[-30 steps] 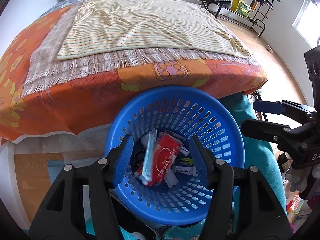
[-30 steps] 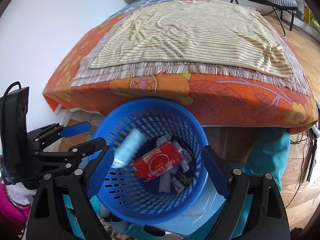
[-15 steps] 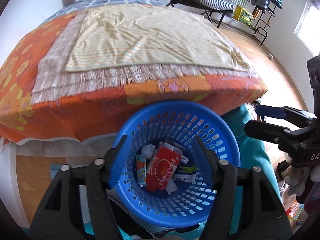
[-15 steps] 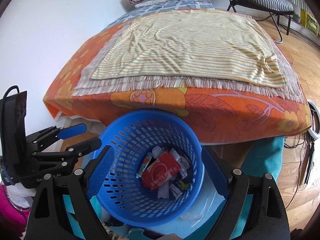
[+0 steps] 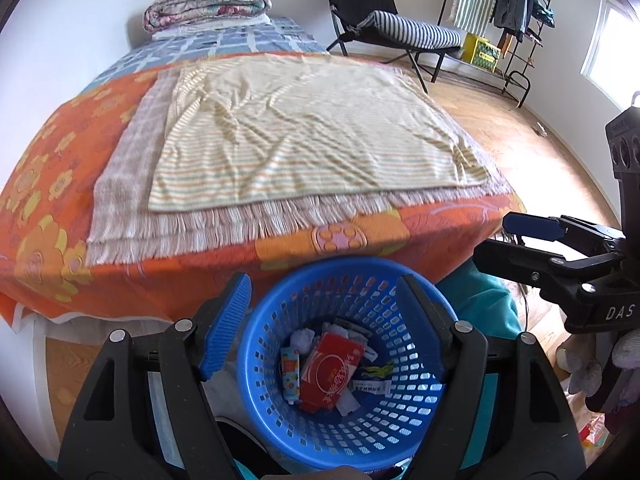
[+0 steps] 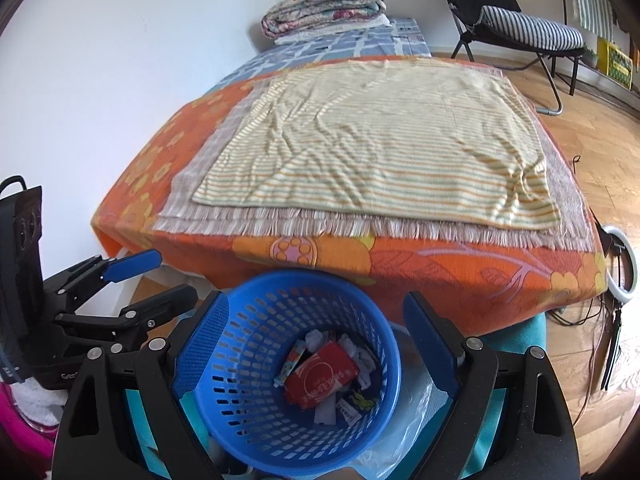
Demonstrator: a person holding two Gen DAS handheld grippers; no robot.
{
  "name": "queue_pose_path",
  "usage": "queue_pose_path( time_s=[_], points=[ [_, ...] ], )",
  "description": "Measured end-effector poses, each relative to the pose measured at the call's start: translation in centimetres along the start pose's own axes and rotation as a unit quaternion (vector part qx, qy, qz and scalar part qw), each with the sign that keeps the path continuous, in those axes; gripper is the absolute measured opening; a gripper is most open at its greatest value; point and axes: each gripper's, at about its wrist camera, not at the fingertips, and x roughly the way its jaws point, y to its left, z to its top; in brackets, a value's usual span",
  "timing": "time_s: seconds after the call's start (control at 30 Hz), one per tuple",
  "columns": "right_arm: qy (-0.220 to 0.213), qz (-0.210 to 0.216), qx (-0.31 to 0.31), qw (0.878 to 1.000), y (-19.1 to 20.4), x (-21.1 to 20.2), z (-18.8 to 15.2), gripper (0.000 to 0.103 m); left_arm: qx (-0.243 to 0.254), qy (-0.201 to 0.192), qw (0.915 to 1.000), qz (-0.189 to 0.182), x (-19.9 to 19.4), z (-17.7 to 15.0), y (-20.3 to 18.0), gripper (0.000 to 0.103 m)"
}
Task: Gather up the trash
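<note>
A blue perforated basket (image 5: 416, 432) stands on the floor at the foot of the bed; it also shows in the right wrist view (image 6: 248, 412). Inside lie a red packet (image 5: 330, 372), a small tube (image 5: 290, 374), crumpled white paper and wrappers; the red packet shows in the right wrist view (image 6: 320, 378) too. My left gripper (image 5: 326, 308) is open and empty above the basket. My right gripper (image 6: 316, 324) is open and empty above it as well. Each gripper shows at the side of the other's view.
The bed (image 5: 60, 200) with an orange flowered cover and a striped blanket (image 5: 304, 140) fills the middle. Folded quilts (image 5: 208, 0) lie at its far end. A folding chair (image 5: 384, 28) and clothes rack (image 5: 516, 20) stand on the wood floor at right. Teal cloth (image 5: 488, 304) lies by the basket.
A pale tube seen dropping at the basket's left side now lies inside. Both grippers have risen and drawn back, so the basket looks smaller and lower.
</note>
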Motion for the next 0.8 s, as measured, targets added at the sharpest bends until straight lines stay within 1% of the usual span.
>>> queue_pose_path(
  time_s=[0.13,0.23,0.27,0.53,0.6,0.67,0.8],
  points=[
    [-0.012,0.002,0.006,1.000,-0.5,-0.5,0.9,0.089,0.000,-0.016,0.9999,-0.002,-0.7,1.1,0.0,0.079],
    [-0.022,0.002,0.010,1.000,-0.9,-0.8,1.6,0.089,-0.002,-0.031,0.9995,-0.001,-1.3,2.1,0.1,0.088],
    [-0.025,0.003,0.011,1.000,-1.0,-0.9,1.8,0.089,-0.003,-0.036,0.9993,-0.001,-1.4,2.4,0.1,0.089],
    [-0.059,0.010,0.018,0.998,-1.4,-1.4,4.0,0.089,-0.008,-0.068,0.9976,-0.004,-2.4,6.0,0.6,0.089],
    [-0.070,0.012,0.019,0.997,-1.4,-1.6,4.7,0.089,-0.009,-0.080,0.9968,-0.003,-2.6,6.9,0.8,0.091],
    [-0.081,0.010,0.017,0.997,-1.3,-1.7,5.3,0.089,-0.012,-0.092,0.9957,-0.002,-2.8,7.8,1.0,0.096],
    [-0.096,0.008,0.014,0.995,-1.1,-1.6,6.2,0.089,-0.020,-0.108,0.9940,0.001,-2.8,8.8,1.7,0.097]
  ],
)
